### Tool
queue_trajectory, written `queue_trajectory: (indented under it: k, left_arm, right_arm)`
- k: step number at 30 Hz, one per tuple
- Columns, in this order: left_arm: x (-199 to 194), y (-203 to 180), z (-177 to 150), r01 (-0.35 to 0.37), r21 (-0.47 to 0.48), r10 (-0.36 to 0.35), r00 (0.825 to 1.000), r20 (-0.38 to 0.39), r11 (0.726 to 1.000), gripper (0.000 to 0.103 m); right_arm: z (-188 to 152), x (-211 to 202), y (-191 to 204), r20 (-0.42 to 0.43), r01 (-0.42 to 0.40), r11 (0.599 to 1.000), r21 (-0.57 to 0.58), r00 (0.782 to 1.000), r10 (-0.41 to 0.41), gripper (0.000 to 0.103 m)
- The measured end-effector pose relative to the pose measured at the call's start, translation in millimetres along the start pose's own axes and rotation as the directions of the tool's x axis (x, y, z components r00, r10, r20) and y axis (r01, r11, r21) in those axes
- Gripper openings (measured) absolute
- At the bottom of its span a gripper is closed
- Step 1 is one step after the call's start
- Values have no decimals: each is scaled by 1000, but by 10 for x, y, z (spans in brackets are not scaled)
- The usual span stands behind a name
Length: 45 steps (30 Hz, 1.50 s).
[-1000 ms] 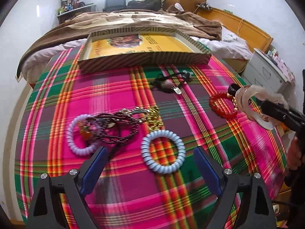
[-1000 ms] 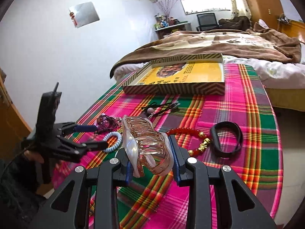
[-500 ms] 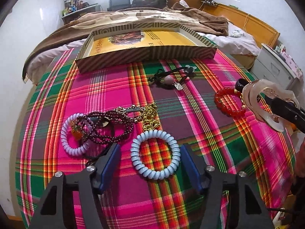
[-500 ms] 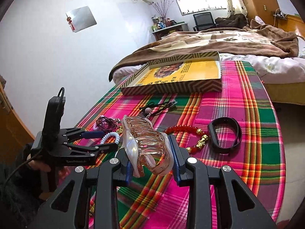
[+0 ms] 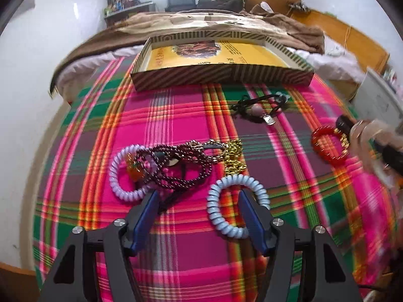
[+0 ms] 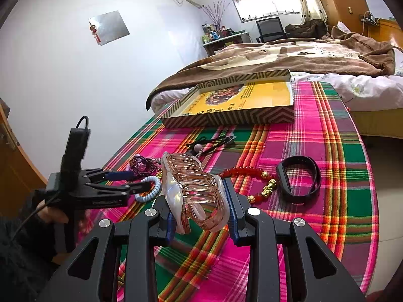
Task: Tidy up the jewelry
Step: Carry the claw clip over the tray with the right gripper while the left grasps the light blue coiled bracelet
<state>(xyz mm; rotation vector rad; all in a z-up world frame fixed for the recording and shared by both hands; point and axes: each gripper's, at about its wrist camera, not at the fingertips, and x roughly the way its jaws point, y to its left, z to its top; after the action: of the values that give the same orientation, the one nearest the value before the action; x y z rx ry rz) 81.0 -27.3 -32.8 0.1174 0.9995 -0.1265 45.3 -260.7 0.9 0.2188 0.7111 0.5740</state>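
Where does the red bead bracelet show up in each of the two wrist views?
Left wrist view: the red bead bracelet lies at the right edge on the plaid cloth, beside the blurred hair claw.
Right wrist view: the bracelet lies right of centre, just past the hair claw, left of the black band.
Shared landmark: the striped yellow box at the far end of the cloth.

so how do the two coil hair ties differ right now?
The pale blue coil tie lies alone, with one finger of the left gripper inside its ring. The lilac coil tie lies outside the fingers, tangled under the dark bead necklace. Both are spiral rings lying flat on the plaid cloth.
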Motion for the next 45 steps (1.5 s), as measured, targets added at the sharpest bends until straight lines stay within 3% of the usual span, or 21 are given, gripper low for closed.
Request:
queue_trajectory:
  k: [2,9,12,24,28,37,45]
  left_arm:
    - [5,-23,11,-13,16,13,1000,0,1000,55]
    - [-17,-151,13,-17,84,18,1000,-1,996,20]
    - [-33,-159,4,-23,83,23,1000,3,996,10]
    - [-442,-20,76,92,25,-94,991,92,995,10]
    - [-568,3,186,98,32,-102,986,133,995,10]
    - [-645,218,740,121,5,-119,969,216,993,10]
    - [-374,489,1279,135,-26,-125,961,248,990,10]
  right_arm:
    - [7,-10,-1,5,0,1000,3,1000,0,33]
    - [0,-17,-7,7,0,1000,7,1000,0,33]
    - [7,-29,-5,13,-2,1000,11,1000,2,33]
    - [106,-94,64,47,5,1000,8,999,-6,33]
    - [230,-122,105,66,23,1000,-3,998,-22,33]
    - [740,-7,28,110,141,990,-3,984,-140,33]
    - [1200,425,-269,91,250,967,45,963,-253,33]
